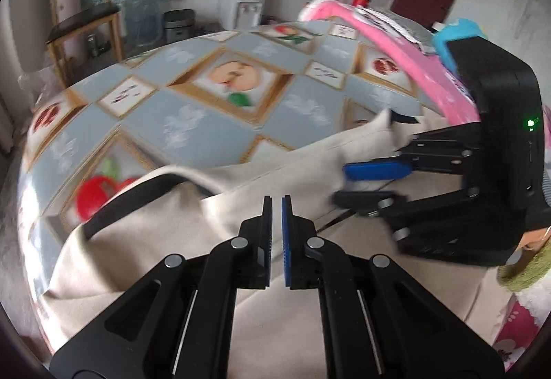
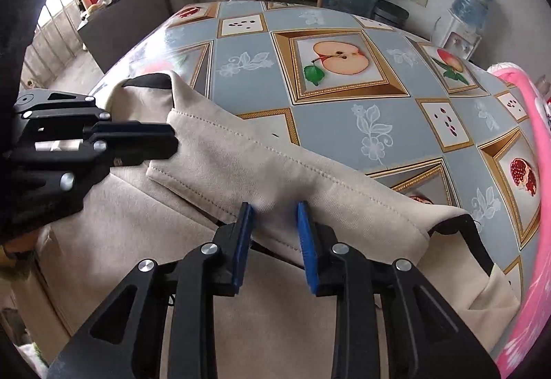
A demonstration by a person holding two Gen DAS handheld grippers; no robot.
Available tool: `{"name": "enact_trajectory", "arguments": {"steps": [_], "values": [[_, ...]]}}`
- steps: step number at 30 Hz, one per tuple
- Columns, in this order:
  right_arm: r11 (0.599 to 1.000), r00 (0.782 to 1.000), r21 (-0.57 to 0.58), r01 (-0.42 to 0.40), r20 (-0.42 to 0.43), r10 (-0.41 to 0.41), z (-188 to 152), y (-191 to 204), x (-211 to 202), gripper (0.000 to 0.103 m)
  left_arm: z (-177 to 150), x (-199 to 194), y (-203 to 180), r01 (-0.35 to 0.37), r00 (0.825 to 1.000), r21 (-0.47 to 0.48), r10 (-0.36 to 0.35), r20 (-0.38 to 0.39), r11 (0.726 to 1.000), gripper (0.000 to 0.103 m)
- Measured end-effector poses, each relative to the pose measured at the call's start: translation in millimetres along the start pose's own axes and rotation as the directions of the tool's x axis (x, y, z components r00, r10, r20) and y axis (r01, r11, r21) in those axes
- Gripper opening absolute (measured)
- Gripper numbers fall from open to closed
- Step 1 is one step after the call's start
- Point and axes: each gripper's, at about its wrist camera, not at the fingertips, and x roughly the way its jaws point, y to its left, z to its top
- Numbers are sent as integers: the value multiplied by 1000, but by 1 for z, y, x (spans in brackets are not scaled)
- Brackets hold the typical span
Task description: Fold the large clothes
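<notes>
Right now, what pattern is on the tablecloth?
Blue-grey diamonds with gold-framed fruit pictures on the tablecloth, clearest in the right wrist view.

Beige garment matt soft woven cloth, stitched hems, black trim; tablecloth glossy smooth printed plastic with glare; right gripper matt black plastic, ribbed blue pads, shiny metal pins; chair wood

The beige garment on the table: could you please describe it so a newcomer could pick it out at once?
Start from the table with its fruit-picture cloth. On its near side lies the beige garment, with a stitched hem and black trim at its corners. A pink item lies beside it, but only the beige one is plain and pale.
</notes>
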Motion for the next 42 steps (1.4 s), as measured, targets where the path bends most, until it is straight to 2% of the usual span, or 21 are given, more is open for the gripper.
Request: {"name": "enact_trajectory", "arguments": {"steps": [3,5,8,11,13,14,15,19,21,22,25,27,29,30,32,33,35,38,39,40,42], "values": [[1000,1000,-3,-1,-3,1,0,-3,-3,27,1,26,-20,-22,997,56,26,-76,998,5],[1000,1000,-12,20,-8,-20,-13,-8,-19,27,1,30,-24,-46,997,64,50,-57,997,6],[997,997,1,75,13,-75,-24,-26,-40,27,-1,28,-18,-17,998,34,19,-61,999,6],[983,981,17,181,-68,-180,-34,-51,-28,27,-4,27,-17,-10,998,34,12,-54,999,6],[984,982,30,177,-69,-175,-37,-62,-24,27,-4,27,-20,-18,998,39,20,-53,999,6],[979,977,33,203,-73,-200,-35,-65,-23,27,-4,28,-21,-21,998,39,23,-53,999,6],[965,963,24,262,-79,-259,-32,-68,-20,27,-4,28,-21,-24,998,41,26,-53,999,6],[971,969,51,236,-86,-231,-29,-77,-18,27,-4,28,-21,-24,999,28,25,-47,999,6],[959,958,44,282,-66,-278,-28,-73,-26,27,-5,28,-22,-28,999,26,29,-45,999,6],[961,962,49,273,-39,-271,-28,-70,-34,27,-5,27,-21,-29,999,27,30,-45,999,6],[976,979,79,201,7,-202,-31,-65,-54,27,-5,27,-21,-28,999,25,29,-45,999,6],[984,987,77,161,-12,-160,-34,-59,-45,27,-5,27,-22,-29,999,23,30,-43,999,6],[984,986,76,158,-57,-154,-39,-56,-25,27,-5,27,-21,-31,999,18,32,-43,999,6],[984,987,88,157,-30,-155,-39,-57,-25,27,-4,27,-22,-35,998,14,35,-43,999,6],[978,991,160,133,-47,-127,-38,-65,-31,27,-4,24,-21,-45,998,-2,45,-53,999,7],[971,992,204,128,-42,-122,-38,-70,-38,27,-3,21,-21,-58,997,-10,57,-58,998,11],[959,994,265,99,12,-106,-43,-75,-67,27,-3,2,-22,-104,994,-27,103,-39,994,43],[941,989,330,76,92,-112,-64,-72,-118,43,-11,-40,-27,-144,990,-23,144,6,989,55],[936,987,346,71,109,-115,-75,-68,-133,50,-15,-52,-29,-145,989,-26,145,7,989,58],[932,985,357,61,129,-114,-89,-61,-149,56,-23,-68,-32,-156,988,-30,156,3,987,66],[931,982,365,33,163,-98,-113,-45,-169,63,-41,-94,-42,-197,980,-27,197,-4,980,73]]}}
